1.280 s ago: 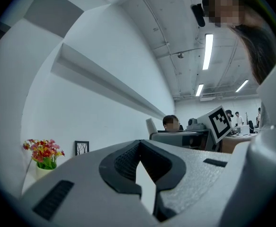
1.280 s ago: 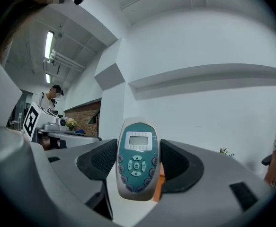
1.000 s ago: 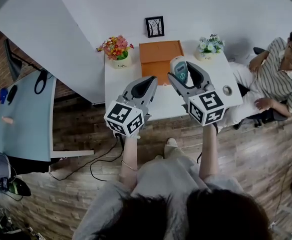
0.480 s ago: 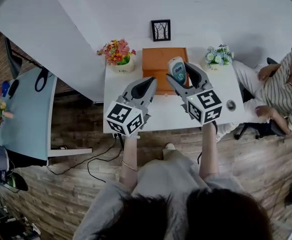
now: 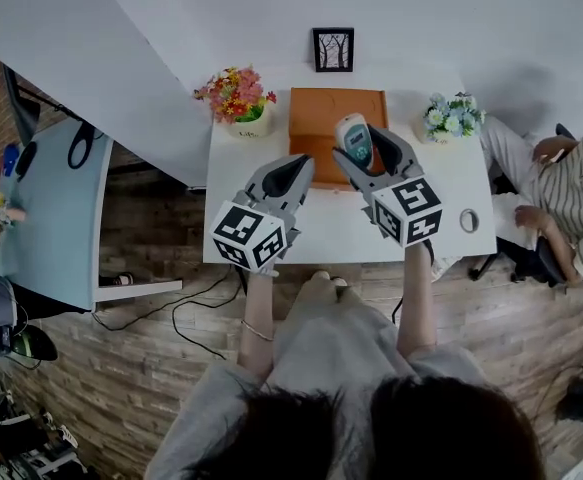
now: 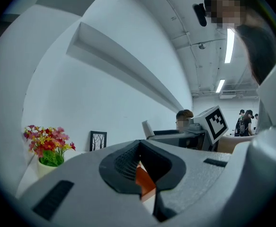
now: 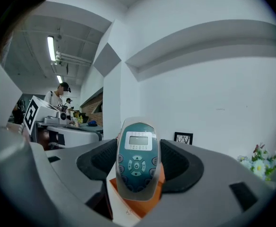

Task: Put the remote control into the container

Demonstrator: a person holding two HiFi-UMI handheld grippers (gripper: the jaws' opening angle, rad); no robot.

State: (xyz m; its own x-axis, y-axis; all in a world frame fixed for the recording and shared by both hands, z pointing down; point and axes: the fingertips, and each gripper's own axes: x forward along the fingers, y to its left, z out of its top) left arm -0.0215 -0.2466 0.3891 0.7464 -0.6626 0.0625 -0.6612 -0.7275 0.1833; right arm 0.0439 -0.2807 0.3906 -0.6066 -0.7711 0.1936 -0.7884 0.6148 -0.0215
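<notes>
We have the remote control (image 5: 353,138) clamped in the right gripper (image 5: 364,148), airborne over the orange container's (image 5: 318,111) 5 o'clock corner, left gripper (image 5: 291,171) pinched closed, empty, at its 7 o'clock; lowering and release are left.

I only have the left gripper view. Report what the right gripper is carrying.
Observer: The right gripper is shut on a grey-and-teal remote control with a small screen, its buttons facing that gripper's camera.
Operator: Place it against the orange thing I glimpse past my jaws.
Observer: In the head view the remote shows over the near edge of that flat orange rectangular container on the white table. I cannot tell its height above it.
Operator: Name what stands to the container's right.
Observer: A small white pot of pale blue and white flowers, apart from the container.
</notes>
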